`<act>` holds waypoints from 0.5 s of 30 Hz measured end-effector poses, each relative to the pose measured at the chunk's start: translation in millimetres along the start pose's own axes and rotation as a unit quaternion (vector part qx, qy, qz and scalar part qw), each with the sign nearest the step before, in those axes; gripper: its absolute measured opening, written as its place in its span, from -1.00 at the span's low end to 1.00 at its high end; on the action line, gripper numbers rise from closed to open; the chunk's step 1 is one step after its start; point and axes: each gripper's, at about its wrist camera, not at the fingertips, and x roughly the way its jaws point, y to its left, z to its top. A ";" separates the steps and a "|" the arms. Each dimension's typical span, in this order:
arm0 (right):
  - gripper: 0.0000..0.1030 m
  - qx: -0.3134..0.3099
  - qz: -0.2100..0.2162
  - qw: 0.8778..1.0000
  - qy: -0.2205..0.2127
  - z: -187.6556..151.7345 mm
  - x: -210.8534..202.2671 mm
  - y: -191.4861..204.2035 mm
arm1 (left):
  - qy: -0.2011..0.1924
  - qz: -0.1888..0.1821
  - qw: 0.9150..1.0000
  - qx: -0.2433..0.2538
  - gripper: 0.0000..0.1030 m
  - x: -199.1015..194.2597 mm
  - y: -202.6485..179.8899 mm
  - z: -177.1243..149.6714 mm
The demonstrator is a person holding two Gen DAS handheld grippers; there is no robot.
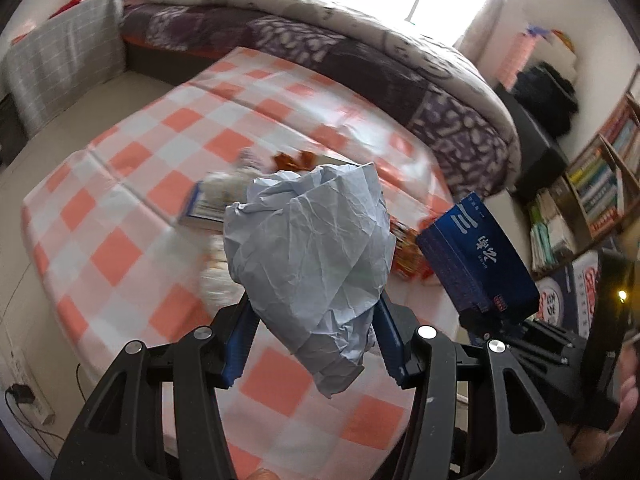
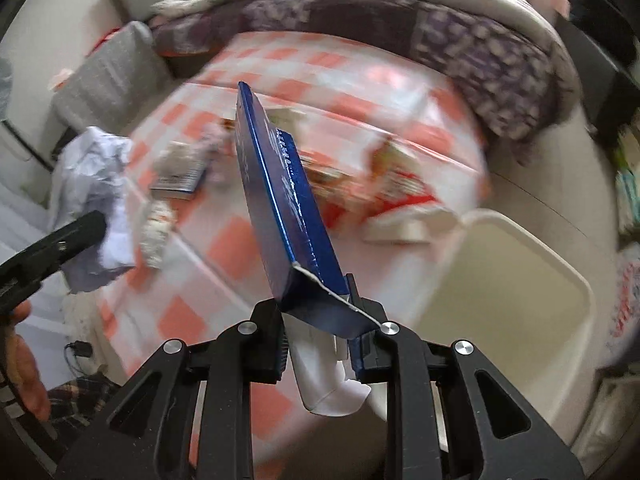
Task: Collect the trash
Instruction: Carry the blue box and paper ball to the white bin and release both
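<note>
Both tongs are loaded and raised above the table [image 1: 120,184], so the collecting looks to be partway through. The left tongs [image 1: 316,340] are clenched on a crumpled ball of pale blue paper [image 1: 308,248], and the right tongs [image 2: 320,344] pinch the torn end of a flat dark blue carton [image 2: 276,184], a white flap hanging below the pads. Neither piece is in the bin yet: the cream waste bin [image 2: 520,280] stands just beside the table's edge on the right tongs' side, its mouth open and apparently empty. Plenty of litter remains on the table: a red and white snack wrapper [image 2: 400,192] near the edge by the bin, a small blue-edged box [image 1: 208,204] toward the middle, a brown scrap [image 1: 292,160] behind it, and a whitish crumpled piece [image 2: 156,232] closer to the front edge. The table wears an orange and white checked cloth. Beyond it lies a bed [image 1: 360,52] with a purple patterned quilt under a bright window; a bookshelf [image 1: 600,184] stands past the table on the bin's side.
</note>
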 end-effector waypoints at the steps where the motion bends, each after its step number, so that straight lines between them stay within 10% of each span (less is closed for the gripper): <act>1: -0.53 0.010 -0.009 1.000 0.009 -1.7 0.8 -12.3 | 0.002 -0.005 1.000 0.007 0.03 2.6 -7.4 -1.4; 10: -0.25 0.063 -0.081 0.993 0.058 -26.0 1.6 -90.1 | 0.034 -0.051 0.996 0.061 0.03 32.1 -71.6 -17.8; 15: 0.32 0.099 -0.090 0.990 0.040 -32.9 -17.0 -122.6 | 0.051 -0.081 0.991 0.090 0.03 46.6 -109.5 -31.7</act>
